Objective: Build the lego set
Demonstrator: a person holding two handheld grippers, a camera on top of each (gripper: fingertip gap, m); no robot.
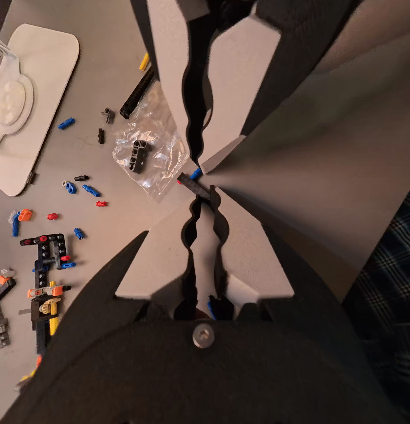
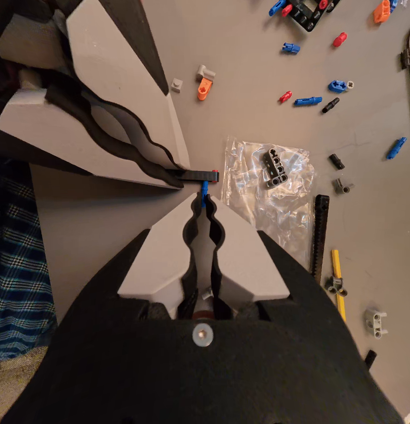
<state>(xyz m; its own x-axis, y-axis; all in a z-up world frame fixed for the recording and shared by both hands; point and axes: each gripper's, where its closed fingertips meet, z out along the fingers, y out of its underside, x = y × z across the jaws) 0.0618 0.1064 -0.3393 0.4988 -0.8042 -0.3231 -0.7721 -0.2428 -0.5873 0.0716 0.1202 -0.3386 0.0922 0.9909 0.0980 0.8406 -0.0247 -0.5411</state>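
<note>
Blue pin pinched in my right gripper meets the black beam clamped by my left gripper at twelve o'clock; next, push it squarely in

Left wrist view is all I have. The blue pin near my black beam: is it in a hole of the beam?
Observer: The blue pin meets the side of the black beam at a right angle, next to the end with the red pin. How deep it sits, I cannot tell.
Operator: Where does the right gripper hold it?
Observer: The right gripper is shut on the pin's end away from the beam.
Operator: Is anything on the yellow axle?
Observer: A grey connector sits on the yellow axle, beside the black rack.
</note>
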